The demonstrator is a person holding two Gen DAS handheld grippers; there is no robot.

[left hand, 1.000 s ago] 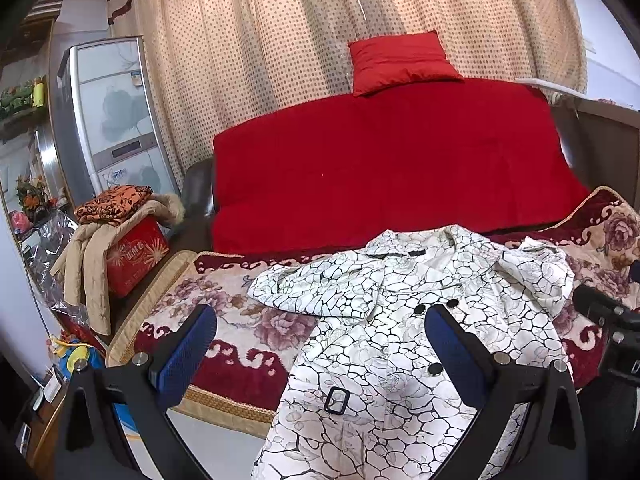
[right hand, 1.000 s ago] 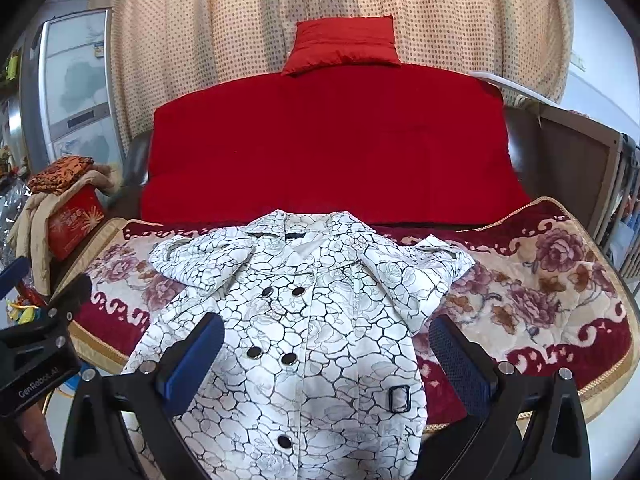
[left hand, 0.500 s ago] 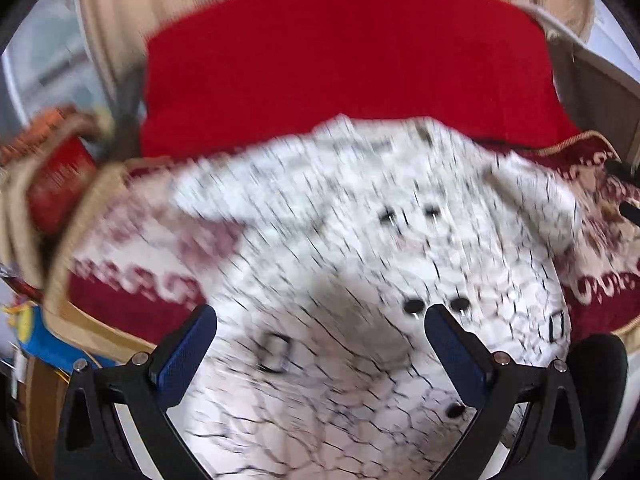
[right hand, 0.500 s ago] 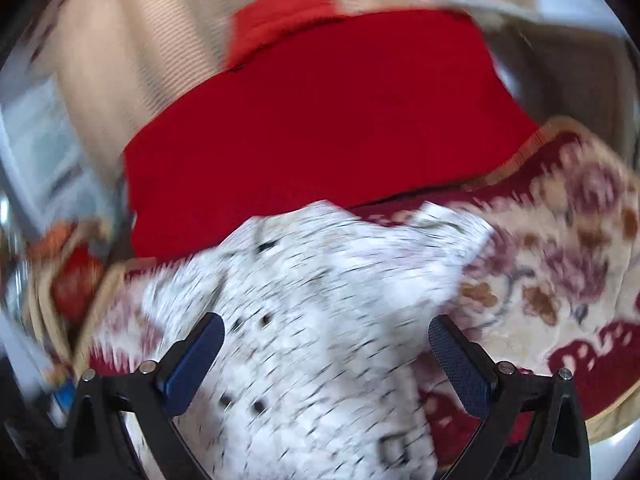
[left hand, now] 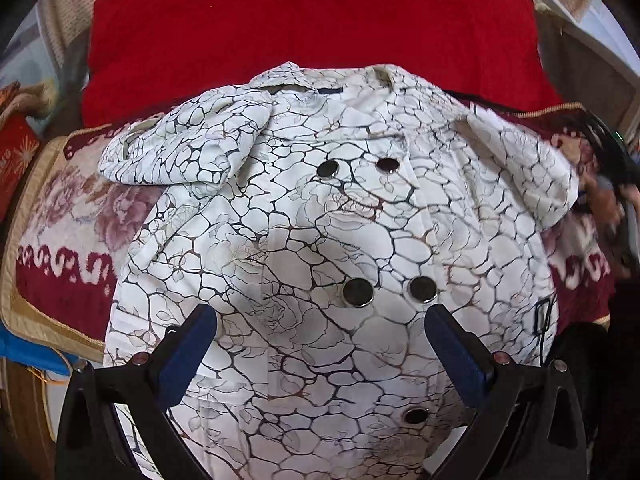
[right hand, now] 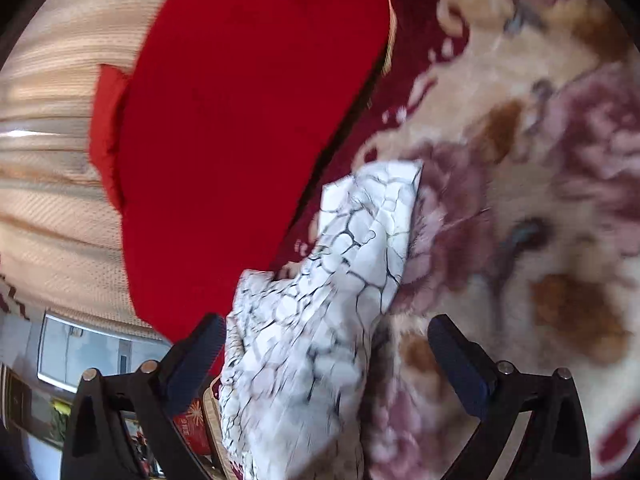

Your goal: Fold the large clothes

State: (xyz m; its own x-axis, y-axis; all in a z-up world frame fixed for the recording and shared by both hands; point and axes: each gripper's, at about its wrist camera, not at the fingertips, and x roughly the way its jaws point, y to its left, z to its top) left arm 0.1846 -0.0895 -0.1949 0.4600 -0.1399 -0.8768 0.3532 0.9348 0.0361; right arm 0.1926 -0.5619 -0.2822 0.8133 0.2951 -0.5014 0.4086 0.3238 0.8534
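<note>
Folding not begun: coat (left hand: 320, 240) lies flat, buttoned, under the left tongs (left hand: 320, 344), jaws wide, nothing gripped. Right tongs (right hand: 324, 348) rolled sideways, jaws starting to close, sleeve (right hand: 360, 240) between them, not yet pinched. Sleeves, body all left to fold.

Sofa with red cover (left hand: 312, 28) over backrest; floral blanket (left hand: 76, 216) in cream and maroon on seat. Beige dotted curtain (right hand: 52, 168) behind. Red cushion (right hand: 106, 132) on top of backrest.
</note>
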